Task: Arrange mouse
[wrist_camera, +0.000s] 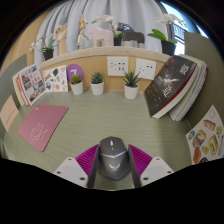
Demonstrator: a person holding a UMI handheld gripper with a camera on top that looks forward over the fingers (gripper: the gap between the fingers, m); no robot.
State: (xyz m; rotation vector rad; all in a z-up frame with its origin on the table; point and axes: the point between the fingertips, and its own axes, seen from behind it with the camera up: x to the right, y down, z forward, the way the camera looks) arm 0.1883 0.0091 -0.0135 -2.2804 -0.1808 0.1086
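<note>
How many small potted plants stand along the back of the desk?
3: one by the leaflets, one in the middle, one beside the leaning books. More may hide behind.

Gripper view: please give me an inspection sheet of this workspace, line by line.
Surface: a striped greenish desk mat covers the desk.
Job's things: a grey mouse sits between the fingers.
Clutter: a pink notebook lies left of the fingers; three small potted plants stand beyond them; books lean beyond them to the right.
Gripper: the gripper has its pads at both sides of the mouse; whether they press on it cannot be told.
Cables: nothing seen.
Surroundings: a shelf with figurines before a curtain.
</note>
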